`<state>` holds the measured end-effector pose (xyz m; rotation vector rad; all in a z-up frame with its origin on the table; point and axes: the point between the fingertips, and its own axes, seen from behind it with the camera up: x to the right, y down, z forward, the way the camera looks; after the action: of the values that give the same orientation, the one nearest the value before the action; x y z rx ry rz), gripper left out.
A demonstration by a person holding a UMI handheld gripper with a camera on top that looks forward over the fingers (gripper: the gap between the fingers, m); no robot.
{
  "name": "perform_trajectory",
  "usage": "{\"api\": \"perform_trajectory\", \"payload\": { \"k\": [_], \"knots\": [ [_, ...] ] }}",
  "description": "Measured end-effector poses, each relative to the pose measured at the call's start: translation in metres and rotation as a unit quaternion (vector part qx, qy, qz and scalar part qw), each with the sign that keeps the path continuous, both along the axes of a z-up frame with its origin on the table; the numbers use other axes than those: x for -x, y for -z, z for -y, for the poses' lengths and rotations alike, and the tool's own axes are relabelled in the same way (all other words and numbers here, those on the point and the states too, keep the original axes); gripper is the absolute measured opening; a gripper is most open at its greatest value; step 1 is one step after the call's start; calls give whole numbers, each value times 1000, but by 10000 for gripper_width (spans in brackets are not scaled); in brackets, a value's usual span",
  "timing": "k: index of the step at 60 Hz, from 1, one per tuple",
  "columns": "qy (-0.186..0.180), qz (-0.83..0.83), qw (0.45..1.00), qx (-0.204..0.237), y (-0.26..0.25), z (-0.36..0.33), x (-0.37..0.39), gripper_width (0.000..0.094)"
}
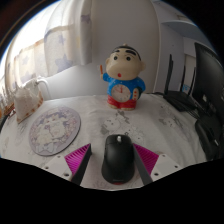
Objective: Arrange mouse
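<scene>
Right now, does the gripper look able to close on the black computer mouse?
Probably yes: the black computer mouse lies on the white table between the open gripper fingers, nothing blocking either side.

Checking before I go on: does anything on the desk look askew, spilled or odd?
Nothing stands out. The mouse lies flat between the open tongs, roughly in line with them, with gaps at both sides. Beyond it, the figurine stands upright, and the round disc lies flat to the left. The white desk shows no spill.
</scene>
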<state>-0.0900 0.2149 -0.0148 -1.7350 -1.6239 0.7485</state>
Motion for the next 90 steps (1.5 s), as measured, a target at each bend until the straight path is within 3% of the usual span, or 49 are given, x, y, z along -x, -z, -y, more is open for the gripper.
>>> {"api": "perform_trajectory", "payload": {
  "k": [4, 11, 20, 30, 38, 44, 51, 62, 67, 69, 79, 90],
  "knots": [
    [-1, 1, 1000, -2, 0, 1, 3, 789],
    [-4, 2, 1000, -4, 0, 2, 6, 524],
    [-11, 14, 1000, -17, -2, 3, 6, 494],
    [-15, -23, 999, -16, -66, 23, 26, 486],
    [-42, -49, 998, 21, -110, 85, 59, 483],
    [-59, -46, 997, 32, -102, 137, 81, 483],
    [-81, -9, 996, 28, -50, 186, 89, 482],
    [-88, 23, 996, 7, -2, 209, 78, 535],
    [-76, 31, 997, -7, -16, 202, 72, 870],
    [-73, 34, 997, -7, -28, 199, 67, 832],
    [-39, 65, 997, 33, -119, 193, 2, 852],
    [-18, 94, 995, 11, -182, 172, -95, 853]
  ]
}}
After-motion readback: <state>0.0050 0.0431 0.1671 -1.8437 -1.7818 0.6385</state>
